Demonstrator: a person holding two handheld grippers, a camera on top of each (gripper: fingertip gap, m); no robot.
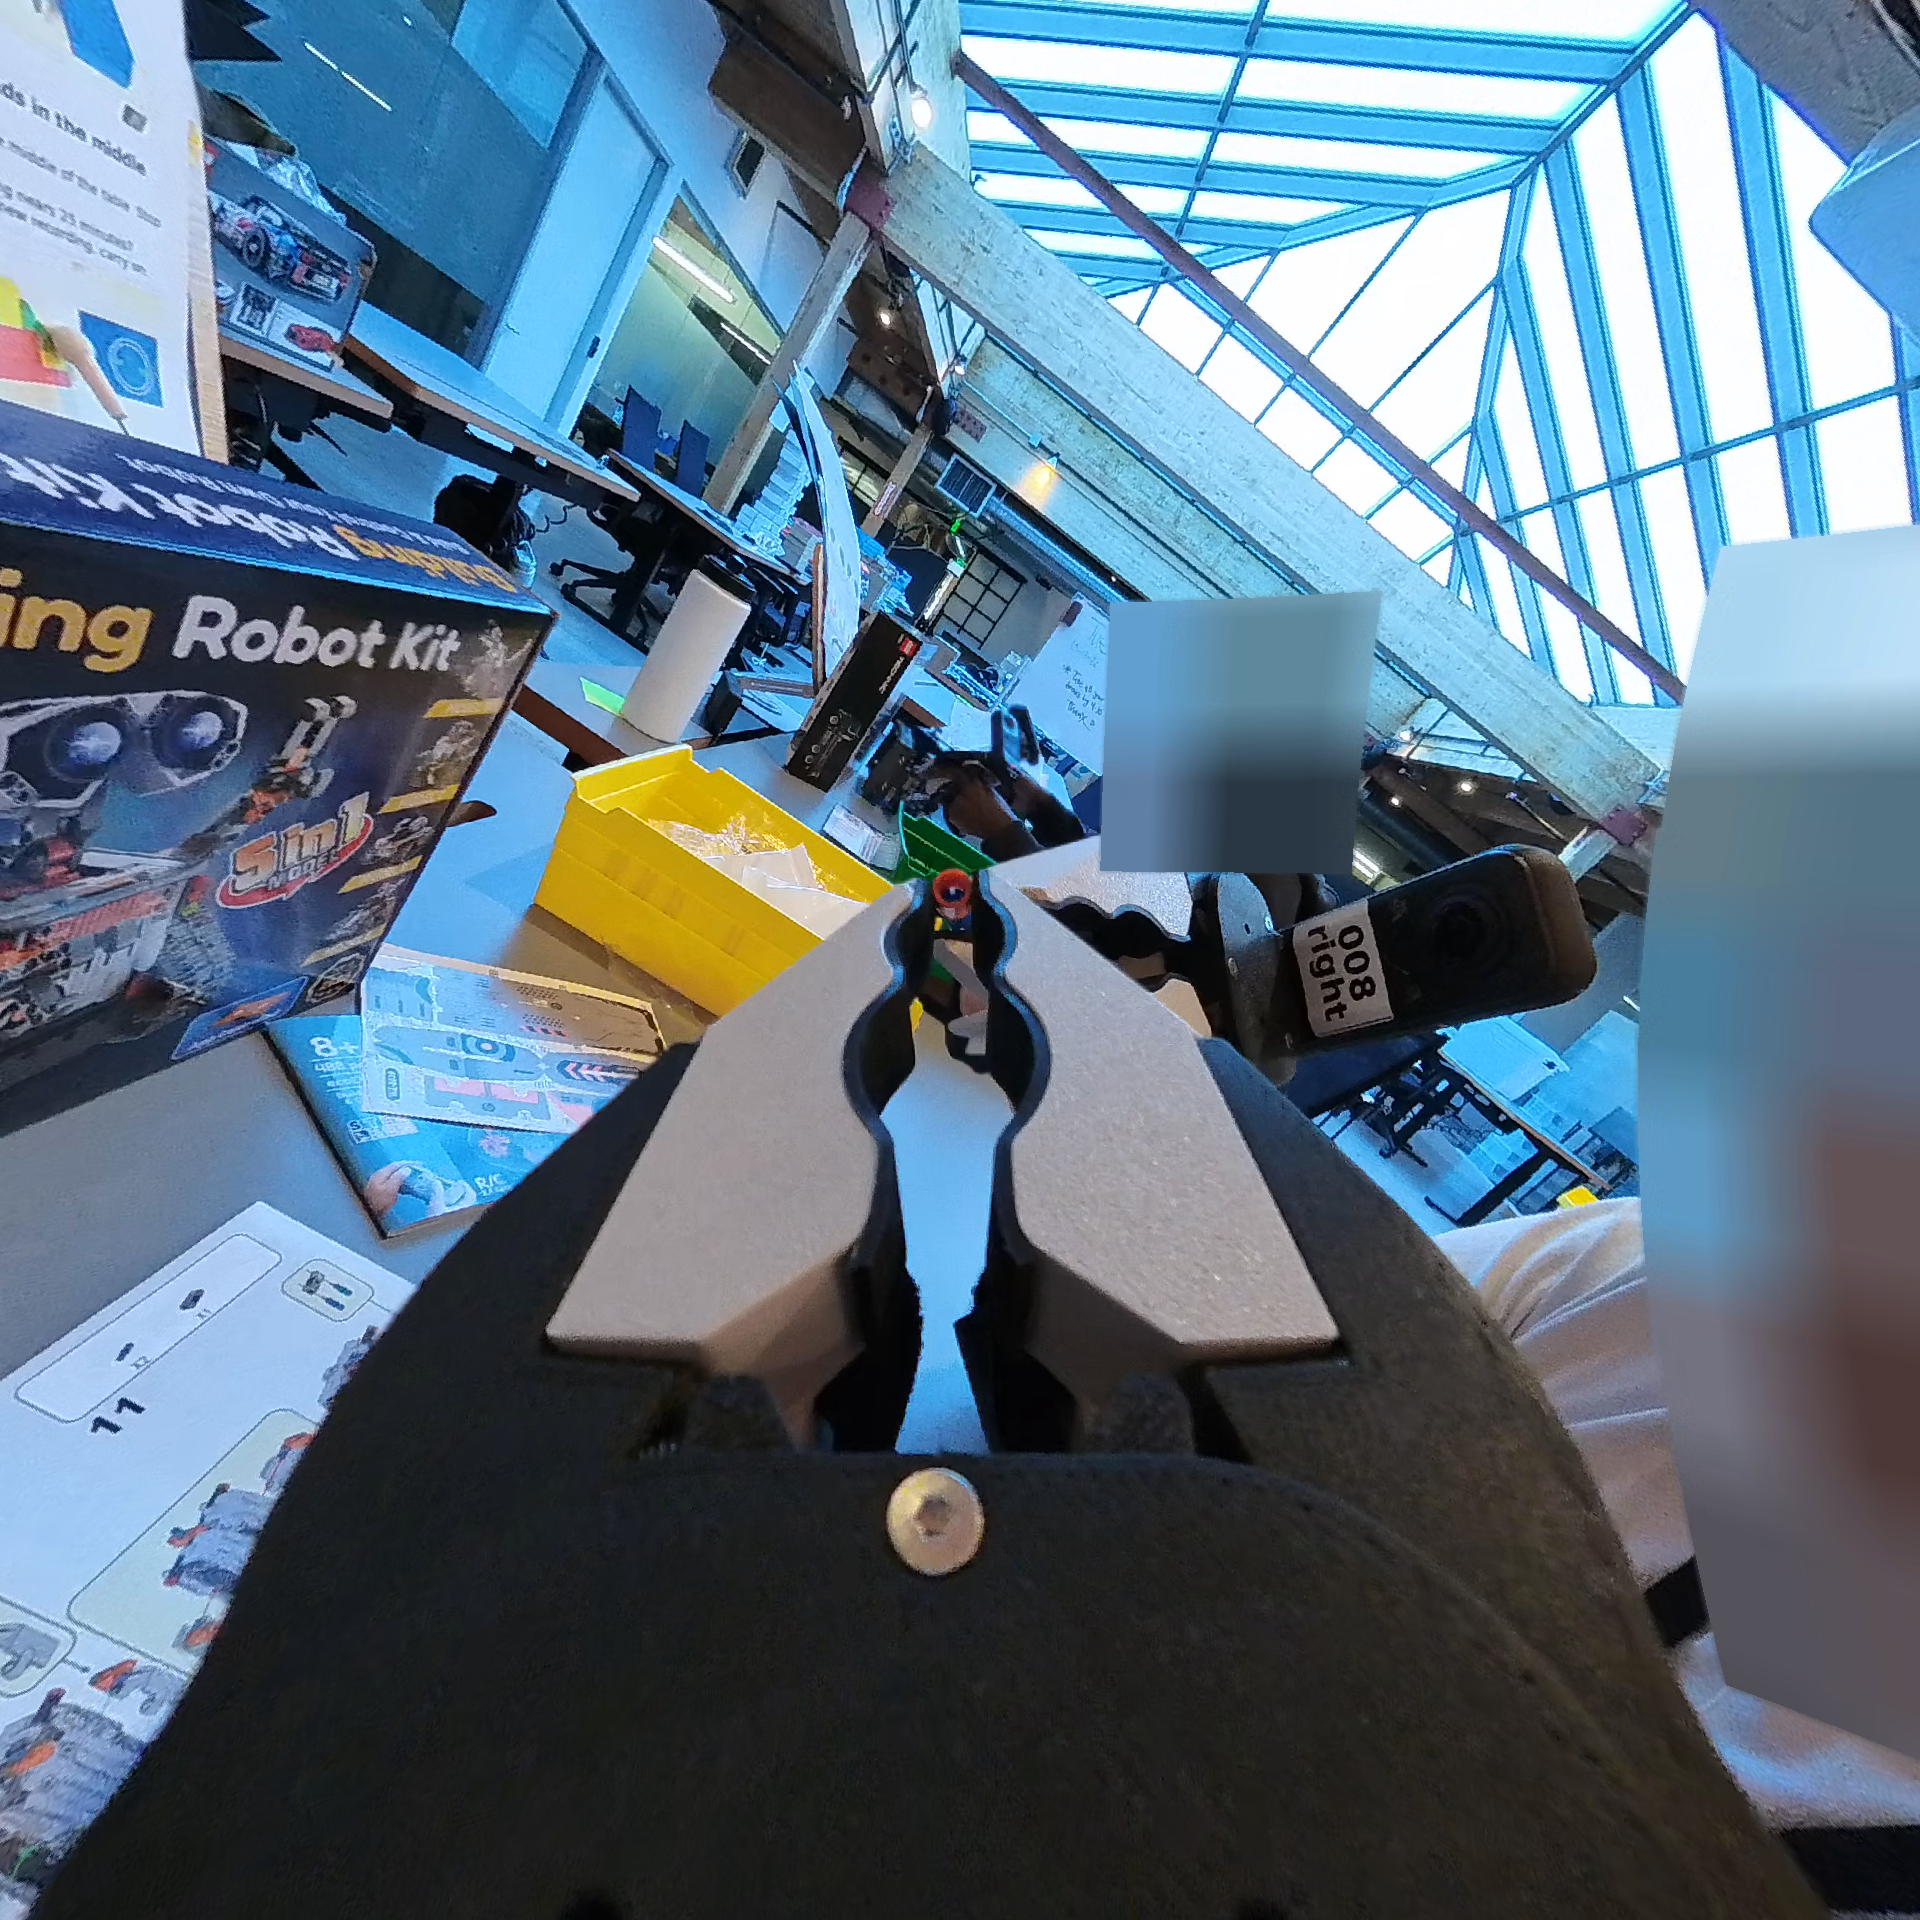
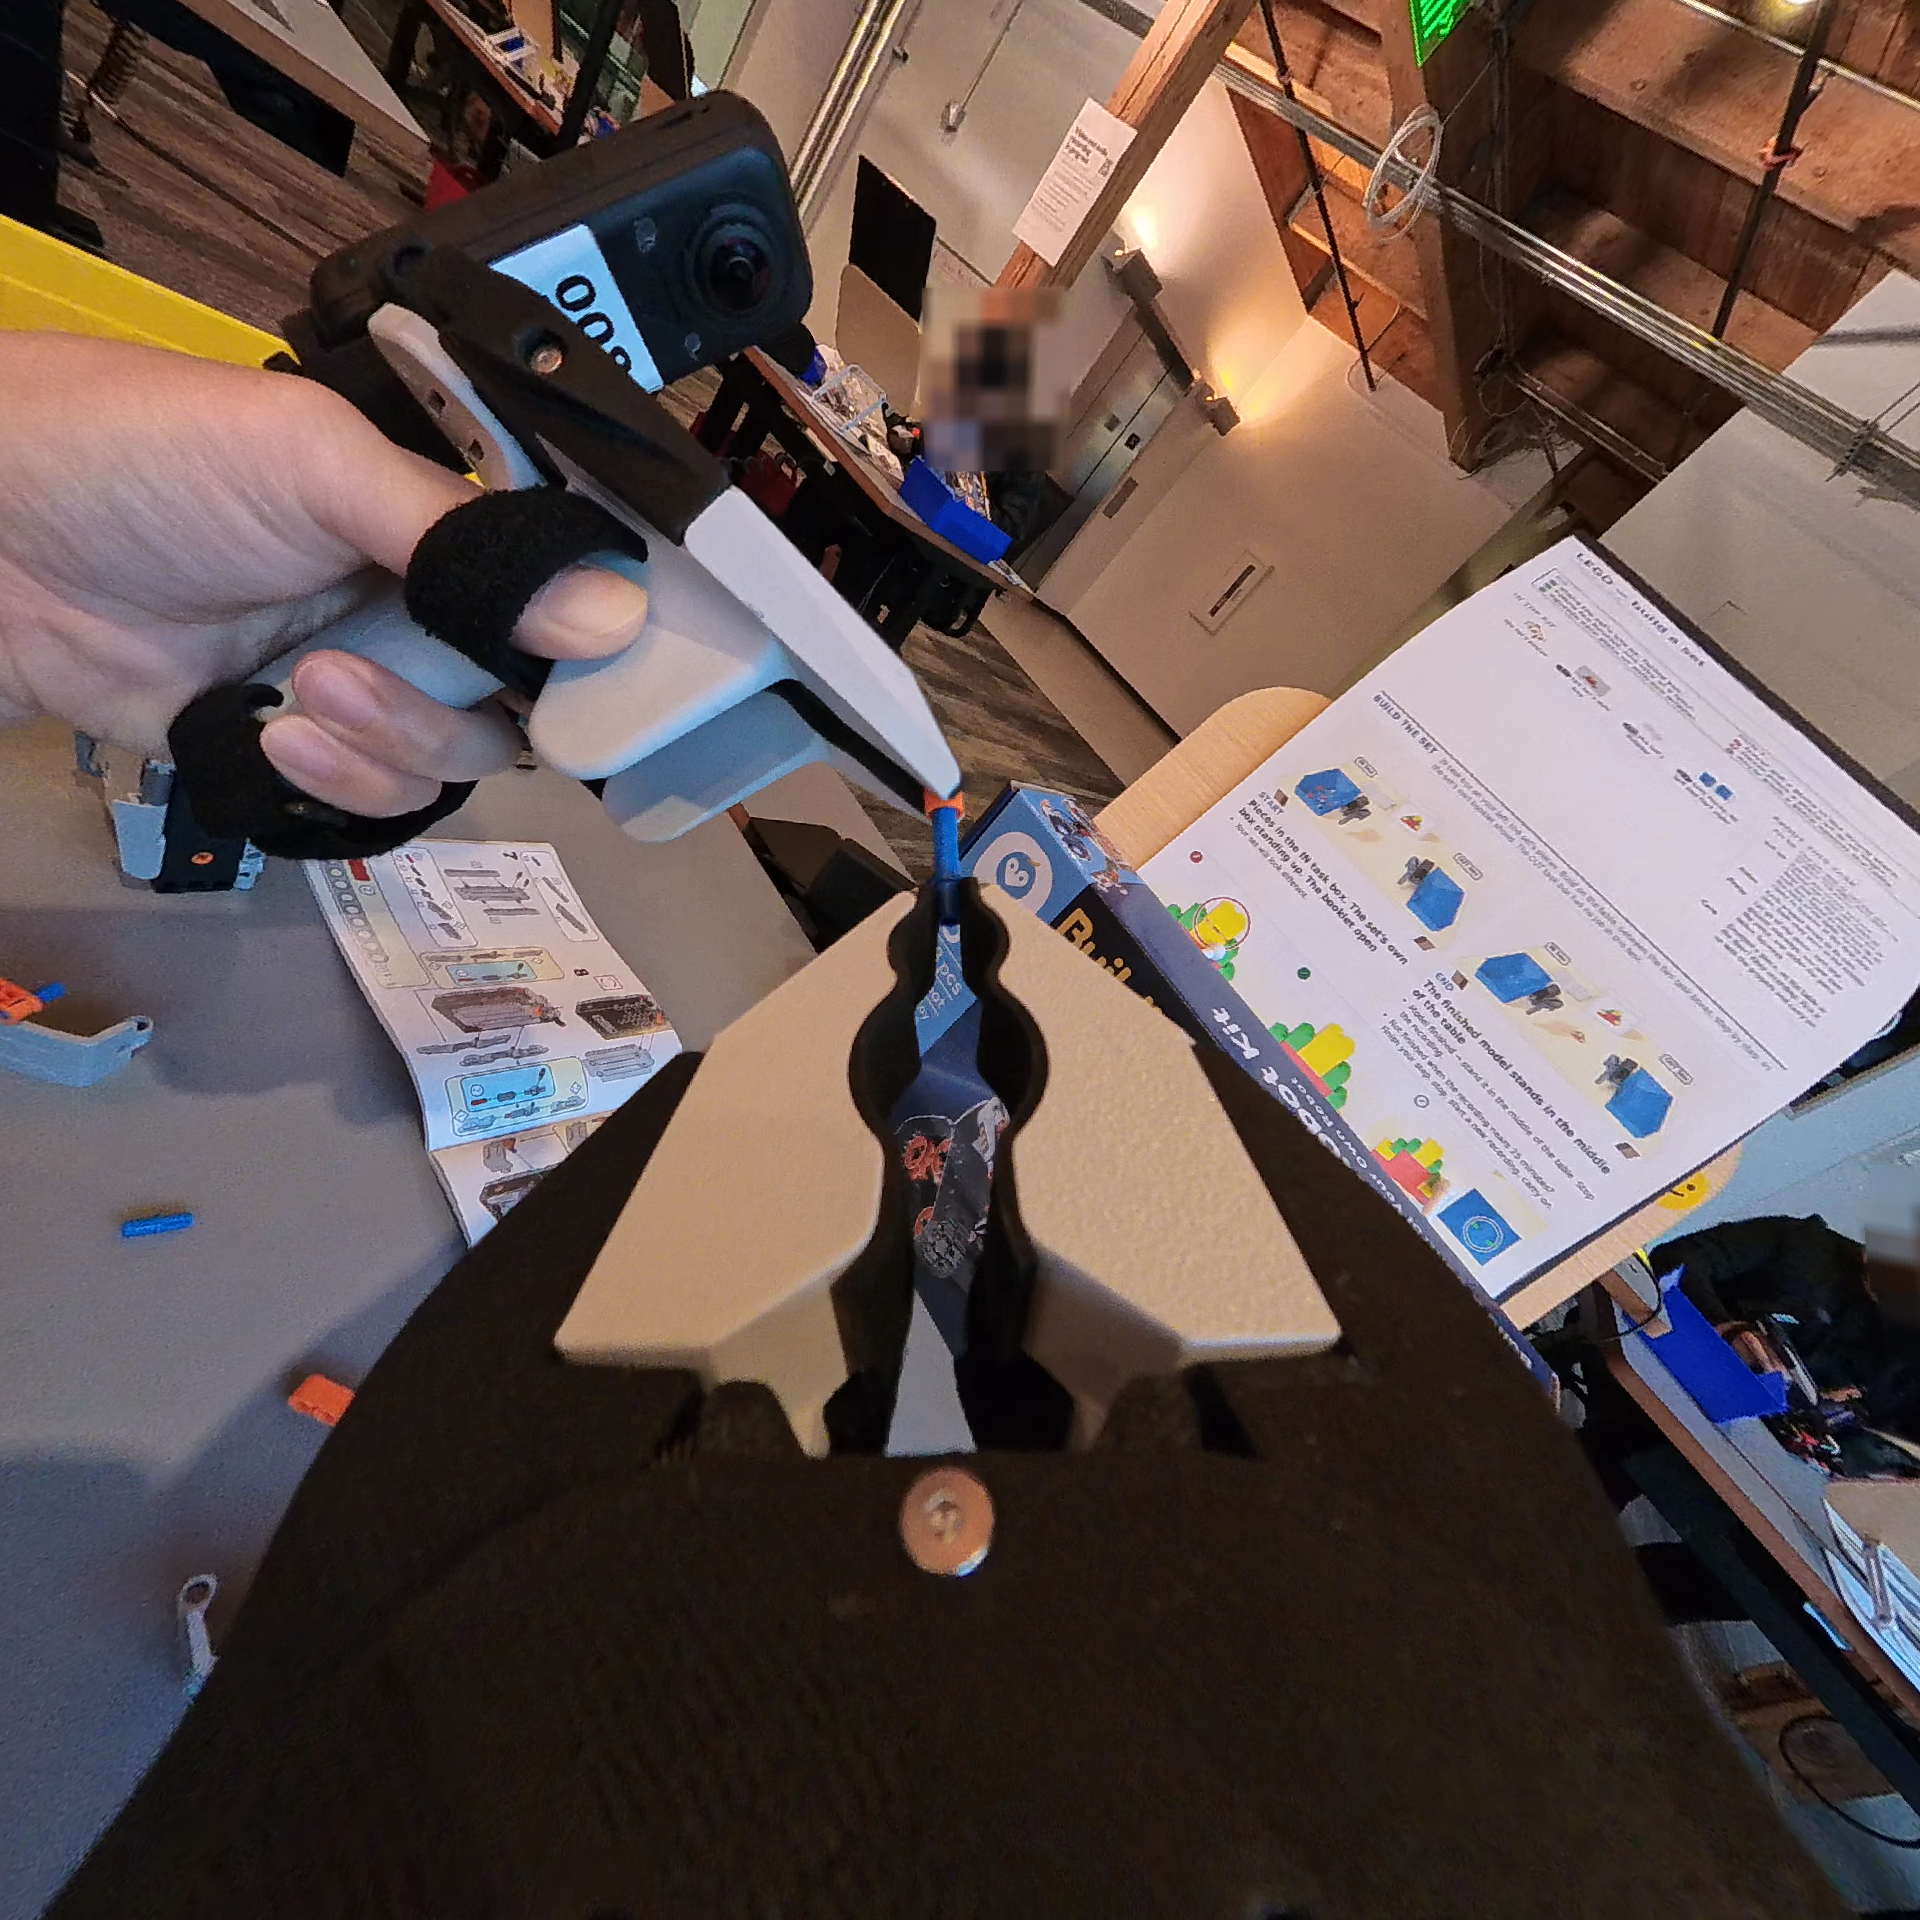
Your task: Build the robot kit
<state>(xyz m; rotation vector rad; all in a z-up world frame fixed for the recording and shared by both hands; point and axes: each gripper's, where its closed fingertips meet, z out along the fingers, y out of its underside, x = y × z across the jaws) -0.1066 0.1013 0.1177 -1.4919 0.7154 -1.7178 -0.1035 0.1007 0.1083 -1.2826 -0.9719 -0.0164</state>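
My left gripper [image 1: 951, 896] is shut on a small orange piece [image 1: 951, 888] at its fingertips. In the right wrist view a hand holds the left gripper [image 2: 940, 788], and its tips pinch the orange piece [image 2: 941, 801]. A thin blue pin [image 2: 945, 852] hangs from the orange piece. My right gripper [image 2: 948, 906] is shut on the pin's lower end. The two grippers meet tip to tip above the table. The right gripper's body [image 1: 1351, 966] shows in the left wrist view, just beyond the left tips.
A robot kit box [image 1: 229, 769], a yellow bin [image 1: 665, 873] and an open booklet [image 2: 488, 987] lie on the grey table. Loose parts lie there too: a blue pin [image 2: 156, 1224], an orange piece [image 2: 320, 1397] and a grey part [image 2: 73, 1044]. A printed sheet [image 2: 1558, 883] stands at the right. The tips of both grippers are at nearly the same place.
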